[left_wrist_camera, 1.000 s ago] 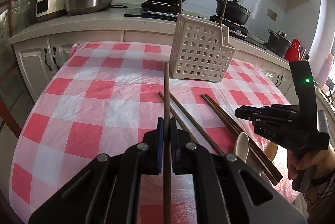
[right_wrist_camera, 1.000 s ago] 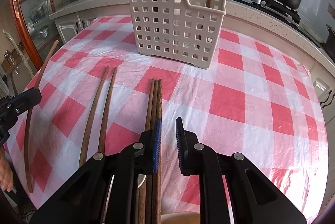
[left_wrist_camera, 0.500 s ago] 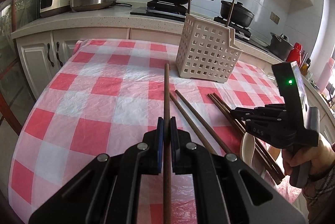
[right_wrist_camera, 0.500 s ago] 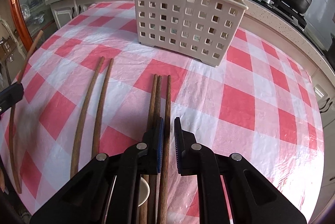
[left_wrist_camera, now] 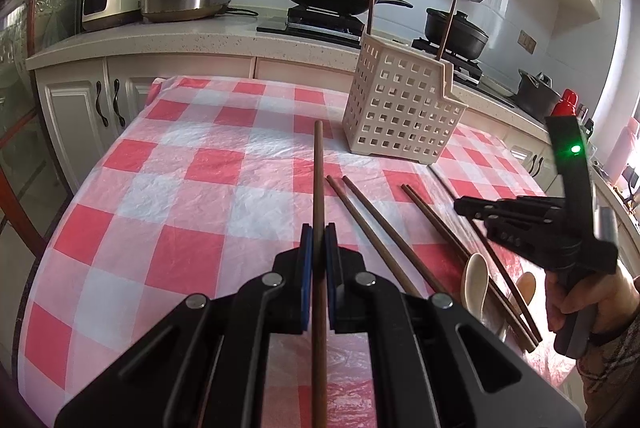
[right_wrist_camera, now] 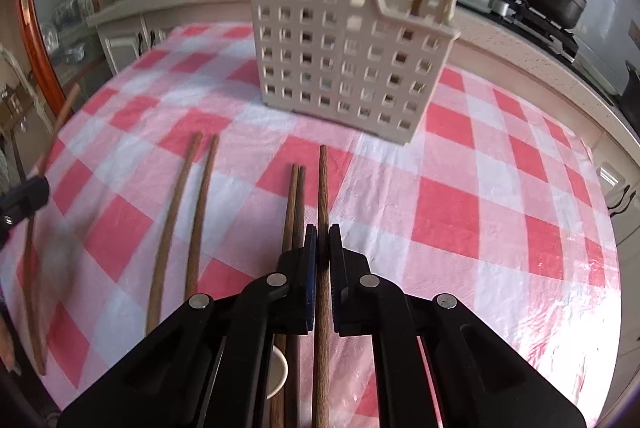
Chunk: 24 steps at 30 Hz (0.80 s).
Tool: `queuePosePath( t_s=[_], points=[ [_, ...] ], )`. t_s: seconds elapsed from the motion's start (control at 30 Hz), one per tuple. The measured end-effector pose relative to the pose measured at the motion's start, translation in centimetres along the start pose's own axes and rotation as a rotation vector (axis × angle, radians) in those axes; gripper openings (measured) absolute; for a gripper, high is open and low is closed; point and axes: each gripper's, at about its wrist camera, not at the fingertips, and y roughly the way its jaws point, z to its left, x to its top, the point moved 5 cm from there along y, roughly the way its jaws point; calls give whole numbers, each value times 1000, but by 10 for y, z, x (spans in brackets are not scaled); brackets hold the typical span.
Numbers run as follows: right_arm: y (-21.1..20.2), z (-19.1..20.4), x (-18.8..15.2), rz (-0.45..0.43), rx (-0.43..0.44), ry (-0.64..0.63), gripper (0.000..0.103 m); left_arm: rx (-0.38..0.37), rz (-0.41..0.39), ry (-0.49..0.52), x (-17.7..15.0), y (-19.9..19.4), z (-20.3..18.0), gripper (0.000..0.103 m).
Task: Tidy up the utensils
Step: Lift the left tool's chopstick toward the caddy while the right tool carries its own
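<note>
- Perforated basket (right_wrist_camera: 344, 44) stands on the checked tablecloth (right_wrist_camera: 480, 188), toward the far side, with the kitchen counter (left_wrist_camera: 160, 40) behind it.
- Two chopsticks stand upright in the basket (left_wrist_camera: 372, 0).
- In front of the basket, loose chopsticks lie on the cloth: one pair on the left (right_wrist_camera: 192, 212), another pair right of it (right_wrist_camera: 294, 204).
- A spoon (left_wrist_camera: 476, 284) lies at the near edge, among the chopsticks.
</note>
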Motion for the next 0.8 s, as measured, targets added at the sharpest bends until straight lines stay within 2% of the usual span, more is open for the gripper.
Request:
queuePosePath(
  t_s=[0.13,0.4,0.8],
  points=[
    [-37,-10,5,-96,41,40,6,-4,-24,6,6,-9,-4,6],
    [-110,-23,5,-271,67,77,6,-1,-97,62,18,-34,-25,6],
    [-161,-27,-15,-391,51,75,6,26,-180,140,20,-62,-49,6]
  ],
)
